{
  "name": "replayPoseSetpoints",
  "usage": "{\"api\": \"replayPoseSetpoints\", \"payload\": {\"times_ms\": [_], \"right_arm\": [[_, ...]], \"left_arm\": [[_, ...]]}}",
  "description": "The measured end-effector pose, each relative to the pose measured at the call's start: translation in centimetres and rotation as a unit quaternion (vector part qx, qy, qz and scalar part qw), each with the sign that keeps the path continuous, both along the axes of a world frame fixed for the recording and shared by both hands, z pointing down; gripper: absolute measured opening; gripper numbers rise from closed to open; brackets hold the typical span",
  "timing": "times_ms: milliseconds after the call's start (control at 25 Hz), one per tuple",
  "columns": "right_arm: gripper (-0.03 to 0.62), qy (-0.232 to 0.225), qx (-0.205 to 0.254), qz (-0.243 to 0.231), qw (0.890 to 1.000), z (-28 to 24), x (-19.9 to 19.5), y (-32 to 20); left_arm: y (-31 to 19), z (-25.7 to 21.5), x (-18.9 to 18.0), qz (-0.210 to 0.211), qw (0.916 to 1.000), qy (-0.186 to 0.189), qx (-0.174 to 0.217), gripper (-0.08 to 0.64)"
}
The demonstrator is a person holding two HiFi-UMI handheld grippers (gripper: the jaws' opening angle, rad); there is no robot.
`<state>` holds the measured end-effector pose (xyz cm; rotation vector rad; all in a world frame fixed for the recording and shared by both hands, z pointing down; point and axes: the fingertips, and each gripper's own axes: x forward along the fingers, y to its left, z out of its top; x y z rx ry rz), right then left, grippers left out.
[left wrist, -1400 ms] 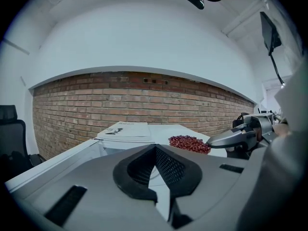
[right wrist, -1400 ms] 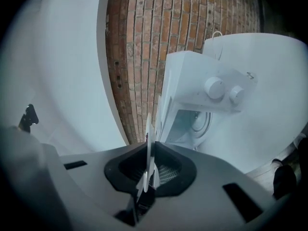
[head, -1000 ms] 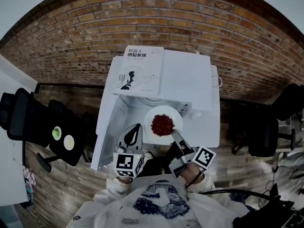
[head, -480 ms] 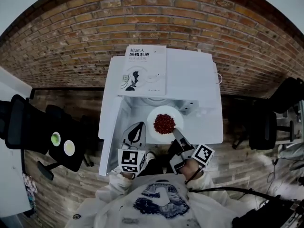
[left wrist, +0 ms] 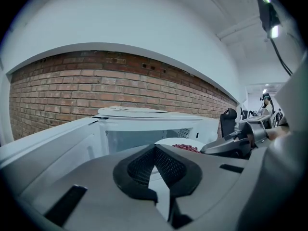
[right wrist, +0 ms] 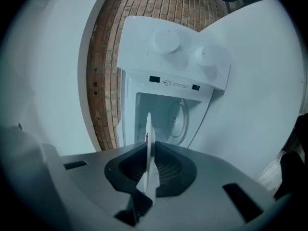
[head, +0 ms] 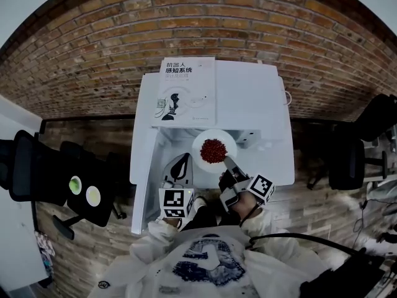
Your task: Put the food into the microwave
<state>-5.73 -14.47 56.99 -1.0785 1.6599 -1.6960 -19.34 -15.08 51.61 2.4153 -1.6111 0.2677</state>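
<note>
- At the mouth of the open microwave [head: 248, 98] I see one white plate [head: 201, 143] with a single heap of red food [head: 213, 151]; I cannot tell whether its far edge is already inside.
- One right gripper [head: 226, 164] holds that plate by its near rim. In the right gripper view the rim stands edge-on between the two jaws, which are clamped narrow on it.
- One left gripper [head: 180, 166] hangs just beside the plate, on its left, apart from it. In the left gripper view its jaws meet at the tips with nothing between them.
- Each gripper carries one marker cube, two in all: the left cube [head: 175, 203] and the right cube [head: 260, 188].
- One microwave door [head: 144, 185] is swung out to the left.
- One book [head: 186, 92] lies flat on the left part of the microwave's top.
- From the right gripper view I count two round knobs [right wrist: 167, 41] [right wrist: 206, 55] on the control panel and one round tray [right wrist: 177, 119] in the cavity.
- Two black chairs stand on either side: the left chair [head: 37, 166] has two small pale discs [head: 75, 185] on it, and the right chair [head: 347, 163] is well apart from the microwave.
- One brick wall [head: 198, 30] runs behind everything.
</note>
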Motion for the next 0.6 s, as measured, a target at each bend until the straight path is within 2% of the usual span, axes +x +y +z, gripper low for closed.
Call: {"api": "replayPoseSetpoints", "payload": {"times_ms": [200, 440, 600], "right_arm": [[0.029, -0.006, -0.007, 0.006, 1.000, 1.3, -0.3, -1.8], [0.029, -0.002, -0.025, 0.010, 1.000, 3.9, -0.5, -3.1], [0.029, 0.000, -0.041, 0.013, 0.999, 5.6, -0.7, -4.1]], "left_arm": [[-1.5, 1.2, 0.0, -0.006, 0.9999, -0.013, 0.003, 0.008], [-2.6, 3.6, -0.1, -0.010, 0.9997, -0.017, -0.013, 0.007], [-3.1, 4.5, 0.2, -0.009, 0.9998, -0.009, -0.017, 0.007]]}}
